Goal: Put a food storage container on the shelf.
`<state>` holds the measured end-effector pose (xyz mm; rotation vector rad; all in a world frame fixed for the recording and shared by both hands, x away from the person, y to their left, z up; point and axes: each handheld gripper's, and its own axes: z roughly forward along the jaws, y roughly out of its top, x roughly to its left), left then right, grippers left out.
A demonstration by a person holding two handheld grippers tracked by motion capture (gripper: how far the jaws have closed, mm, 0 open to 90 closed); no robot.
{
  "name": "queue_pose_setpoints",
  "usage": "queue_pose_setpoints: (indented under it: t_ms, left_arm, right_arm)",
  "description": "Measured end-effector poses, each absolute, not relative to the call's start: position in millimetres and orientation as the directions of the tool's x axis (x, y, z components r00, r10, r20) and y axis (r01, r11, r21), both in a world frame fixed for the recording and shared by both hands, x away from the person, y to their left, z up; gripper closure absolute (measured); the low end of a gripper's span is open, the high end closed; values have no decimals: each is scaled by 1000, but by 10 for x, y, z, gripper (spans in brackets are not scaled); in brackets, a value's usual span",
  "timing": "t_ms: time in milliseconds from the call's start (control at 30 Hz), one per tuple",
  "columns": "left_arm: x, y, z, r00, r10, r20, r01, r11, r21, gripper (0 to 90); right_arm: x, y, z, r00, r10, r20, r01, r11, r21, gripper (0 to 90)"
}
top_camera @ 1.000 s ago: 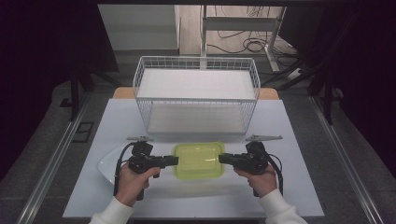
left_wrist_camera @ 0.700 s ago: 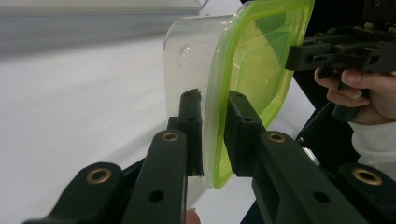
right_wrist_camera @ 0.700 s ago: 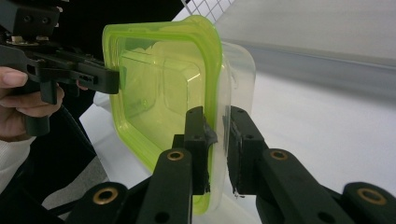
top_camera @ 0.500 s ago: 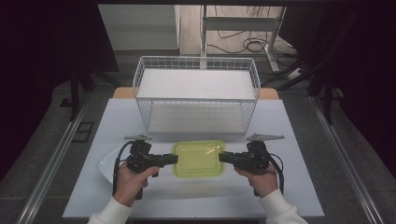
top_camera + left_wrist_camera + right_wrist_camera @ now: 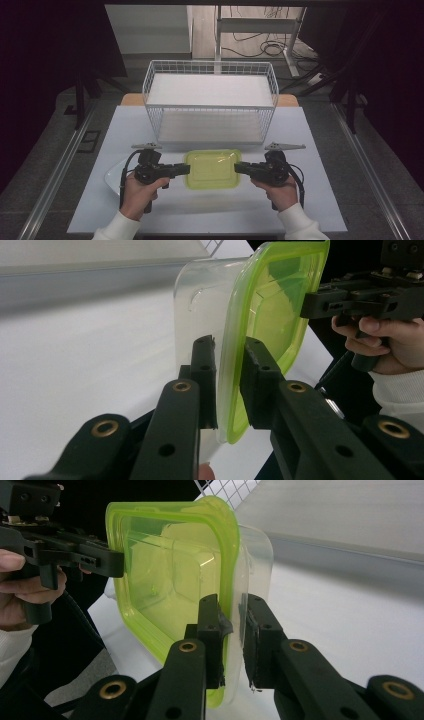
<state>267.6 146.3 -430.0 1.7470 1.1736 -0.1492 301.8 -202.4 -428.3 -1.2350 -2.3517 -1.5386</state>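
A clear plastic container with a lime-green lid (image 5: pixel 212 168) sits between my two grippers at the near middle of the white table. My left gripper (image 5: pixel 186 169) is shut on the rim at its left edge. In the left gripper view the jaws (image 5: pixel 227 347) pinch the green lid (image 5: pixel 272 305) and the clear wall together. My right gripper (image 5: pixel 238 167) is shut on the rim at the opposite edge, and its jaws (image 5: pixel 232 605) clamp the container (image 5: pixel 165 570) there. I cannot tell whether the container rests on the table or hangs just above it.
A white wire basket (image 5: pixel 210 100) stands directly behind the container, its open top facing up. A white plate (image 5: pixel 114 175) lies under my left hand. The table's near edge runs close to both sleeves. Dark floor and metal rails flank the table.
The left hand and the container have shifted very slightly toward the basket. Both grips are unchanged.
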Motion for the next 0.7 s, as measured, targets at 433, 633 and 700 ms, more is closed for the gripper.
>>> queue_pose_setpoints:
  t_ms: [433,633,700]
  left_arm:
    - [2789,1454,-4150,535,633,-559,745,-42,666,785]
    - [2860,1458,-3971,548,632,-548,728,-36,685,785]
    - [2890,1462,-3912,553,631,-545,723,-39,689,785]
  right_arm:
    - [3102,-2046,-4127,-683,575,451,635,162,755,787]
    - [3142,-2043,-3958,-694,577,431,611,157,776,786]
    - [3163,-2043,-3905,-697,577,426,605,153,782,786]
